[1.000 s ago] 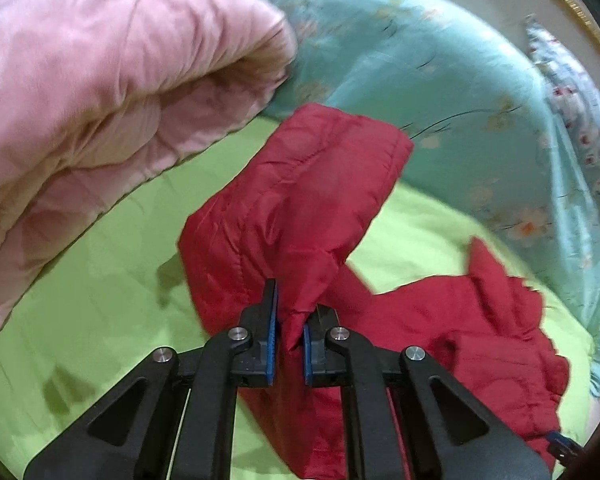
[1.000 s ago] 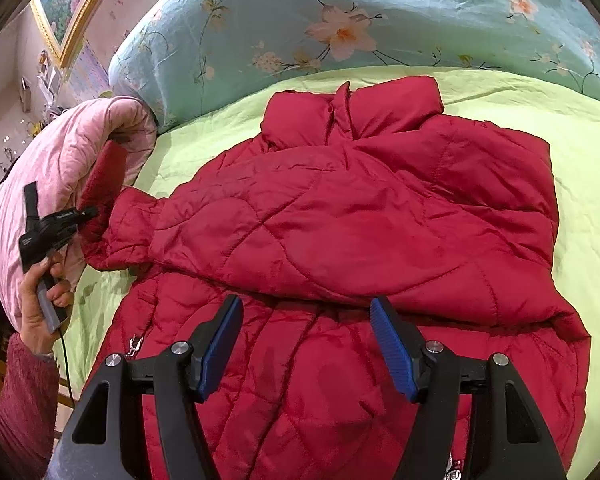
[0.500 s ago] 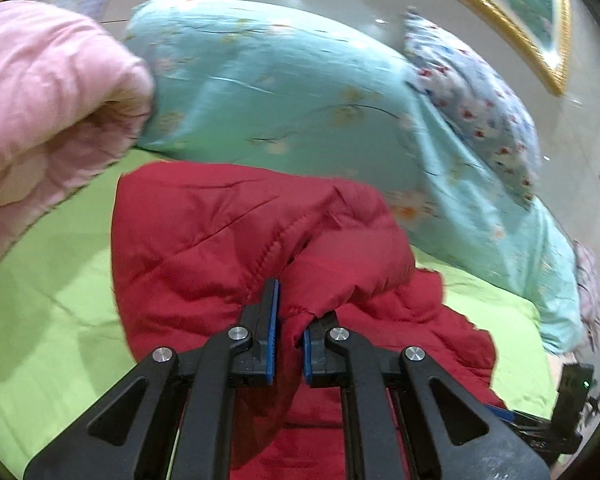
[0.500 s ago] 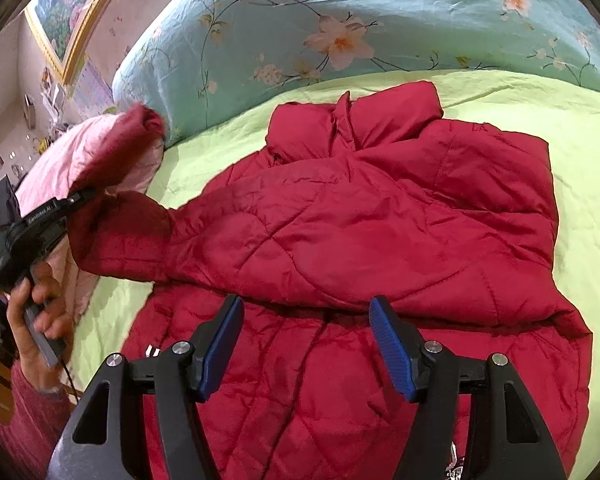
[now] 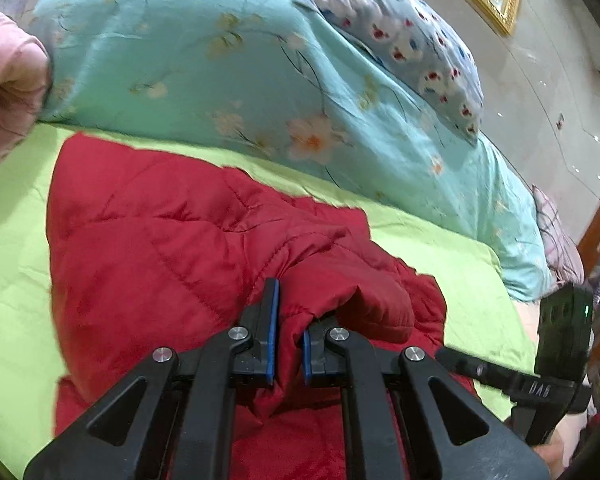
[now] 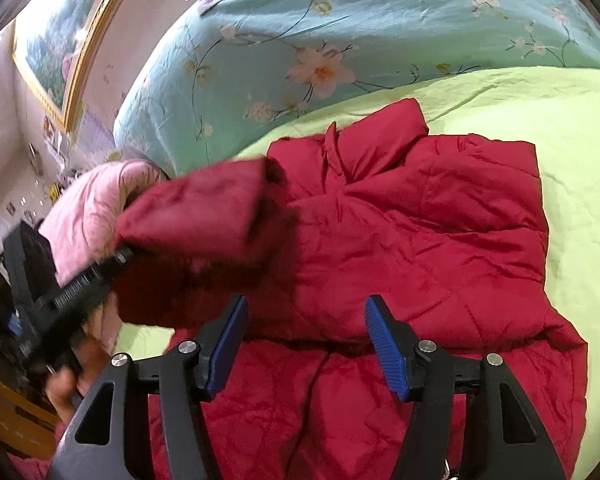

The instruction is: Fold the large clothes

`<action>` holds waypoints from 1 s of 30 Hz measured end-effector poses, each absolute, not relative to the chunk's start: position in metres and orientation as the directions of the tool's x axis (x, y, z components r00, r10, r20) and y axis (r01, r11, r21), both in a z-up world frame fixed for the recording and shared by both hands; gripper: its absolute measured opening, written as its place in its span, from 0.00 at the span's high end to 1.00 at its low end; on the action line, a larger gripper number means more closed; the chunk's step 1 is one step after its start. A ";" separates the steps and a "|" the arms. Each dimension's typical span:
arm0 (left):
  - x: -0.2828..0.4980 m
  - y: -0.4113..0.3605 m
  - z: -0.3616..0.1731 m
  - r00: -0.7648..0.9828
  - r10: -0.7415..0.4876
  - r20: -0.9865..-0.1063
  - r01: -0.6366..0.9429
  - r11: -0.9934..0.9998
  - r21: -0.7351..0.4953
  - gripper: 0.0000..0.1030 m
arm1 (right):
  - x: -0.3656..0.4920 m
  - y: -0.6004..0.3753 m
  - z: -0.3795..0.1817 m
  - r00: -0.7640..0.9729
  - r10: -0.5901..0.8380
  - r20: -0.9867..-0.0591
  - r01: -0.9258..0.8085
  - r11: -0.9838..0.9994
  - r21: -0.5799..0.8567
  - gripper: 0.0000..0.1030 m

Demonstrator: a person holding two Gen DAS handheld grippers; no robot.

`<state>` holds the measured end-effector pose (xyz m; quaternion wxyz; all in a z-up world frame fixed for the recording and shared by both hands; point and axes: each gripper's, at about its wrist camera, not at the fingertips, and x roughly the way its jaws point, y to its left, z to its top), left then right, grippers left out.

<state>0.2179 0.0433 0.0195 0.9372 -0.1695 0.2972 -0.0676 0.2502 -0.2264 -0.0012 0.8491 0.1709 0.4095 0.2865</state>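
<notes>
the jacket is deep red with stitched quilt lines, and the sheet is plain lime green. the duvet is turquoise with pale pink-and-orange flowers on dark stems; the pillow is grey-blue with red, white and blue spots. the blanket is pink, and both grippers are black with blue pads.

The only lettering, on the right gripper's black body, reads roughly "DAS".
</notes>
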 end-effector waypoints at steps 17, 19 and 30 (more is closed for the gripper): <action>0.231 0.008 -0.036 0.713 -0.276 -0.644 0.070 0.942 -0.327 0.93 | 0.303 -0.226 -0.034 0.415 0.735 -0.536 -0.261 0.661 0.704 0.75; 0.231 0.007 -0.038 0.705 -0.278 -0.653 0.076 0.944 -0.320 0.91 | 0.304 -0.225 -0.035 0.418 0.728 -0.543 -0.260 0.669 0.697 0.87; 0.195 0.021 -0.024 0.700 -0.315 -0.640 0.141 0.941 -0.309 0.38 | 0.301 -0.237 -0.008 0.504 0.661 -0.556 -0.283 0.734 0.617 0.93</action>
